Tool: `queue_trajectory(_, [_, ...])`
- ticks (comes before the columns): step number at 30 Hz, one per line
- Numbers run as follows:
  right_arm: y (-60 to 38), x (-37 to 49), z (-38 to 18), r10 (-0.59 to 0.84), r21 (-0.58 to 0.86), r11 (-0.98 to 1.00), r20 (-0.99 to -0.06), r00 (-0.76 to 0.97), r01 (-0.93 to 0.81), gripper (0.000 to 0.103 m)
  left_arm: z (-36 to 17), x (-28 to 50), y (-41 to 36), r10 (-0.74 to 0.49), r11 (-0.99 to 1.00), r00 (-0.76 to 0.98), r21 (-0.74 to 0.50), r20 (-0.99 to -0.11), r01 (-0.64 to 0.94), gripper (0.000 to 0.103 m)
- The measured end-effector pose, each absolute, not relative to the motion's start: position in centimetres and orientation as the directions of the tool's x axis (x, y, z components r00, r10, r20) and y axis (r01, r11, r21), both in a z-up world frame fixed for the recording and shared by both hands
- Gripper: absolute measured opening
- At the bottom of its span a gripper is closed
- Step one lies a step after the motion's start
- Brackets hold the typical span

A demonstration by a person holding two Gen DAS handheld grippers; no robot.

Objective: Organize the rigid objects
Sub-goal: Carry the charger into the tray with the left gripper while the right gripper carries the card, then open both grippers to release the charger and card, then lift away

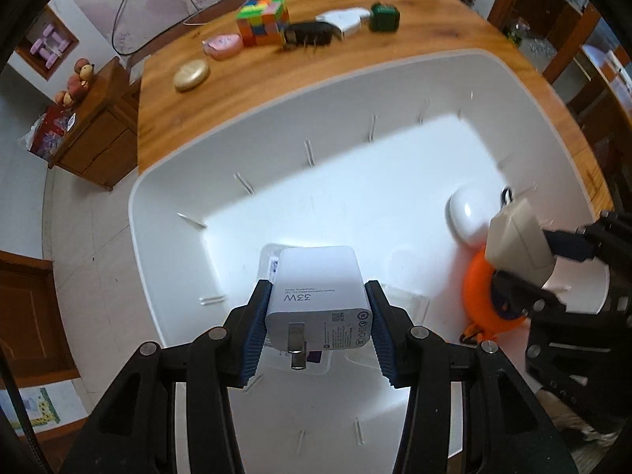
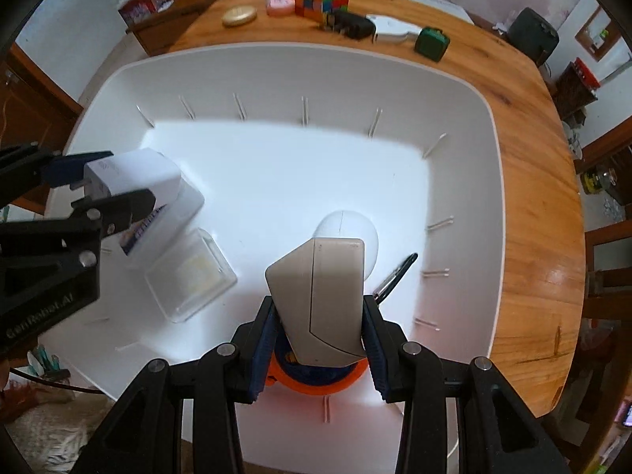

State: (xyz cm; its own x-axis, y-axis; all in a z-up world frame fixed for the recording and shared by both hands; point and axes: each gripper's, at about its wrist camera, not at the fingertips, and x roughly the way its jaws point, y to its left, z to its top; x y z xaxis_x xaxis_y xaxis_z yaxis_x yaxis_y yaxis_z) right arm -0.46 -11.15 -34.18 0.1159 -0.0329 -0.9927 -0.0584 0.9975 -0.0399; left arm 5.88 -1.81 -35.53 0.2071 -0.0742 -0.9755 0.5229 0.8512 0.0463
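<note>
White charger (image 1: pixel 316 296): rigid, light, slick; left gripper (image 1: pixel 318 322) clamps flat sides. Right gripper (image 2: pixel 318 335) clamps beige block (image 2: pixel 320 296) over bin (image 2: pixel 276 63).

The orange round thing (image 2: pixel 312 385) in the white bin (image 2: pixel 276 75) lies mostly hidden under the beige block (image 2: pixel 320 300), so its kind cannot be told; the white egg-shaped thing (image 2: pixel 347 225) is also half covered by that block. The small print on the white charger (image 1: pixel 316 296) is too fine to read, and the flat box (image 2: pixel 158 229) beneath it shows only an edge. On the bench (image 1: pixel 395 39), the black object (image 1: pixel 308 35) is smeared by blur.
</note>
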Motion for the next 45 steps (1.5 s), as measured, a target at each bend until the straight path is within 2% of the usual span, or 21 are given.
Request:
queue_trajectory(9, [-11.3,-0.4,-35.6,-0.061,-0.065,0.996,-0.995,0.075,-0.055,0.042,-35.4,5.0,-2.7,-0.087,0.816,0.232,0.065,-0.969,0.575,0.051])
queue_trajectory(11, [-11.3,-0.5,-35.6,-0.069,-0.073,0.996,-0.995,0.074,-0.057,0.047,-35.3,4.9,-2.8,-0.093,0.812,0.227,0.059,-0.969,0.581,0.051])
queue_trajectory(13, [-11.3,-0.6,-35.6,-0.075,-0.079,0.995,-0.995,0.071,-0.055,0.062,-35.3,5.0,-2.9,-0.098,0.811,0.222,0.051,-0.97,0.583,0.051])
queue_trajectory(14, [-11.4,-0.7,-35.6,-0.076,-0.08,0.995,-0.994,0.073,-0.053,0.063,-35.3,5.0,-2.9,-0.101,0.81,0.217,0.046,-0.971,0.584,0.051])
queue_trajectory(17, [-11.5,-0.8,-35.4,-0.08,-0.084,0.995,-0.994,0.077,-0.049,0.063,-34.7,5.0,-3.0,-0.123,0.81,0.234,0.039,-0.964,0.585,0.054])
queue_trajectory(21, [-11.9,-1.0,-35.0,-0.085,-0.089,0.995,-0.993,0.088,-0.043,0.063,-33.4,4.9,-3.3,-0.135,0.811,0.289,0.062,-0.948,0.582,0.076])
queue_trajectory(36, [-11.4,-1.0,-32.3,-0.111,-0.12,0.992,-0.979,0.168,-0.045,0.063,-31.3,5.9,-2.8,-0.159,0.837,0.33,0.05,-0.931,0.545,0.077])
queue_trajectory(45, [-11.8,-0.7,-29.2,-0.111,-0.128,0.99,-0.963,0.245,-0.055,0.063,-27.4,7.6,-0.4,-0.209,0.887,0.37,-0.016,-0.905,0.462,0.077])
